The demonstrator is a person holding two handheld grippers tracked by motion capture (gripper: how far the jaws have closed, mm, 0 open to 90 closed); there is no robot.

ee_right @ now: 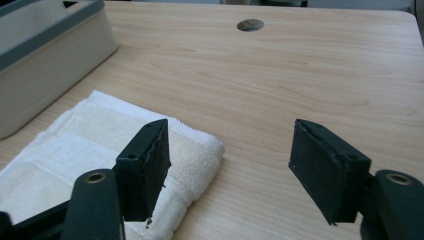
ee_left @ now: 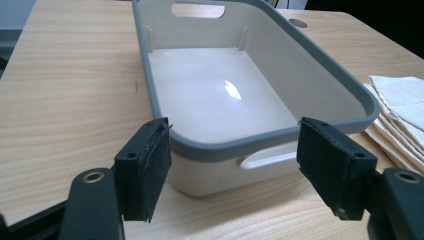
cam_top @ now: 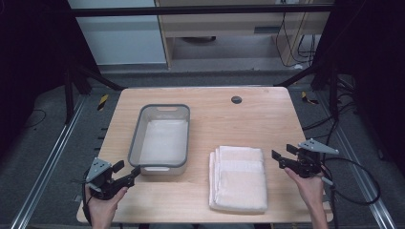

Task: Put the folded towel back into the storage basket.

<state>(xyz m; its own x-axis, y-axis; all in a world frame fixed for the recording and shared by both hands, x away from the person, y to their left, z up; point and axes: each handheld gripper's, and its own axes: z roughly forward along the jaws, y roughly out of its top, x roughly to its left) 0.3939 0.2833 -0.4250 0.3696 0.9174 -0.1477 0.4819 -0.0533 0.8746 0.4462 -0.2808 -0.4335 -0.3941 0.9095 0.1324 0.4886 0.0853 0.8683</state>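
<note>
Wooden table carries a grey-rimmed white bin left of centre and a folded towel just beside it in the high view. Left gripper view: the left gripper is wide open, holding nothing, facing the bin's near end. Right gripper view: the right gripper is wide open and holds nothing, above the towel's corner.
</note>
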